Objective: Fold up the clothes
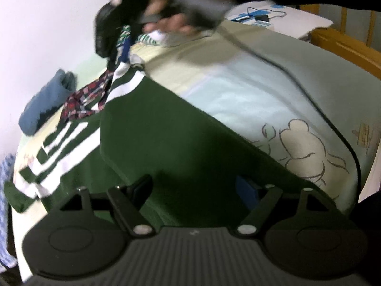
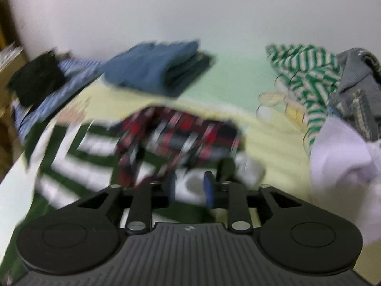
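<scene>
Clearly the work is sitting partway: nearest, the green garment (image 1: pixel 147 147) is lying spread across the bed (image 1: pixel 250 90), its white-striped part flat beside it. The left tool (image 1: pixel 195 190) is hovering low over that green cloth with its fingers wide apart, gripping nothing. The right tool (image 2: pixel 190 186), blurred, is pinching a white fold of that garment between nearly closed fingers, a hand (image 1: pixel 181 12) tilting it down from above. A plaid piece (image 2: pixel 181 133) is draping loose across it. Farther back, a blue garment (image 2: pixel 154 69) is lying folded, while a striped heap (image 2: pixel 307 76) is waiting unfolded.
</scene>
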